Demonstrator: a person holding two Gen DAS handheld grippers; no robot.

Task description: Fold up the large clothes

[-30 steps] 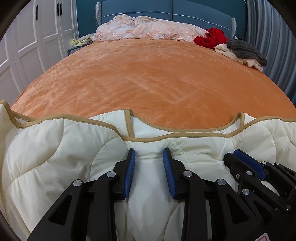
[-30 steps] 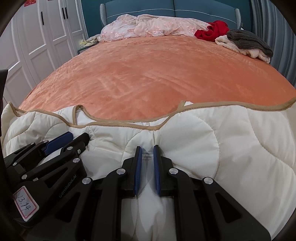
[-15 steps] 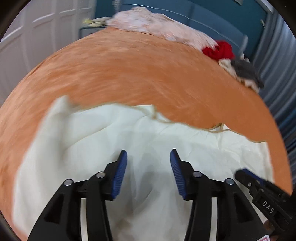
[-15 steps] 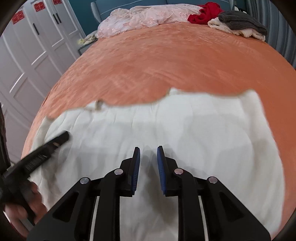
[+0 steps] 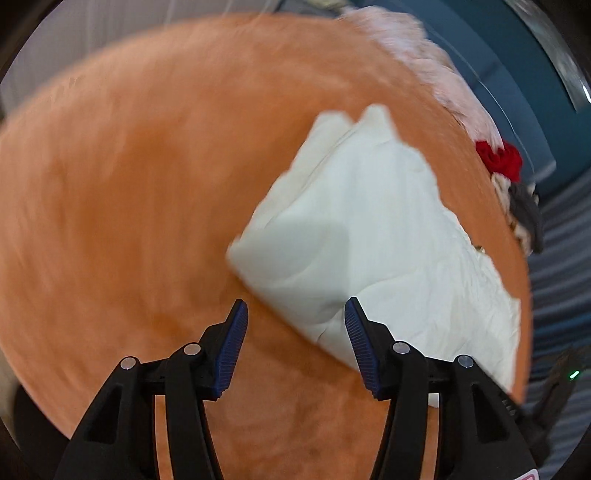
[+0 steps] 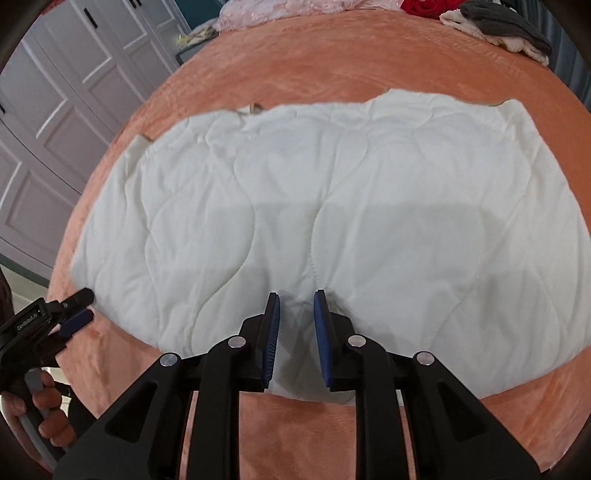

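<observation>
A cream quilted garment (image 6: 314, 206) lies flat and folded on the orange bedspread (image 6: 332, 62). In the left wrist view it (image 5: 362, 236) is blurred and lies ahead and to the right. My left gripper (image 5: 295, 321) is open and empty over the garment's near left corner; it also shows in the right wrist view (image 6: 79, 306) at the garment's left edge. My right gripper (image 6: 296, 308) is open a little, above the garment's near edge, holding nothing.
Pink bedding (image 6: 288, 9), a red garment (image 6: 421, 5) and a grey and cream pile (image 6: 506, 31) lie at the bed's head. White wardrobe doors (image 6: 66, 92) stand left. A blue headboard (image 5: 517, 74) is beyond. The person's hand (image 6: 40, 410) holds the left gripper.
Both grippers let go of the garment and pulled back and up. The garment now lies flat on the bed. The left gripper swung left and opened wider.
</observation>
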